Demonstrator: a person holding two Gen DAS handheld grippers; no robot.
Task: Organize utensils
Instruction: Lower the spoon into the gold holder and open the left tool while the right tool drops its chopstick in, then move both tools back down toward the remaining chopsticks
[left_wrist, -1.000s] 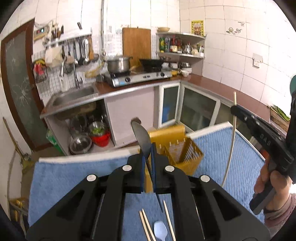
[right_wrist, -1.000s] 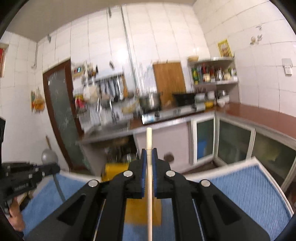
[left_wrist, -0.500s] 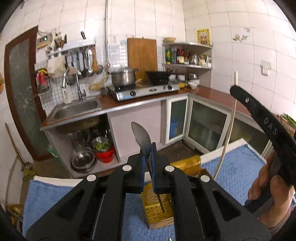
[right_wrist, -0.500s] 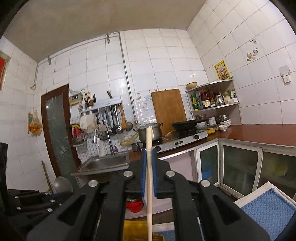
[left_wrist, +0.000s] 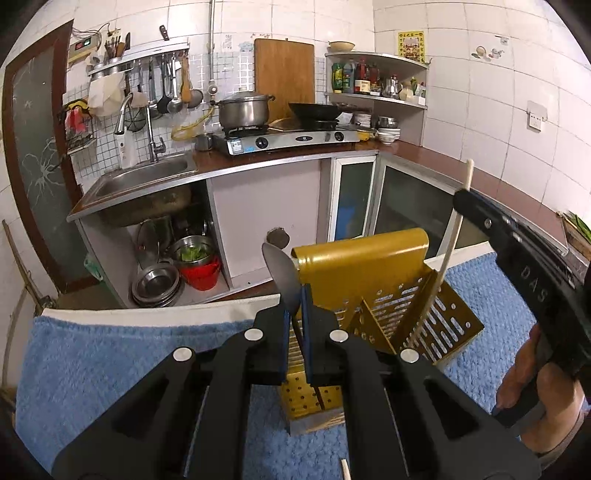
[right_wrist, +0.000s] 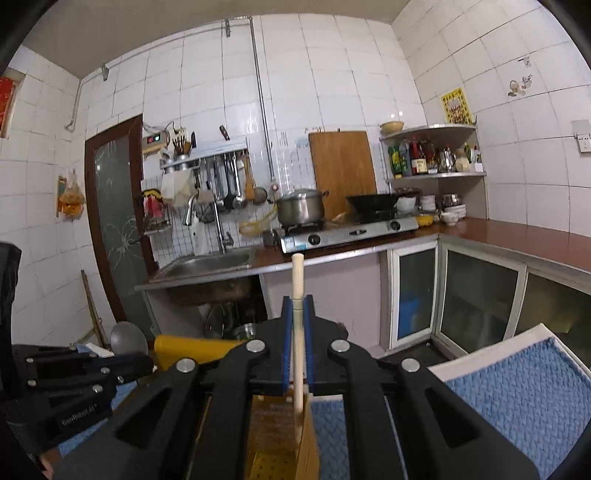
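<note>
Nearest, we list the left gripper, its jaws clamped on a dark spoon with the bowl upward, and the right gripper, clamped on a pale chopstick held upright. Both hang over a yellow perforated rack; the chopstick's lower end reaches into its right compartment. One chopstick tip lies at the near edge. The rack sits on a blue towel covering the surface. Beyond, we note a steel sink at left, a stove with a pot and wok, a cutting board, a corner shelf, and white wall tiles.
</note>
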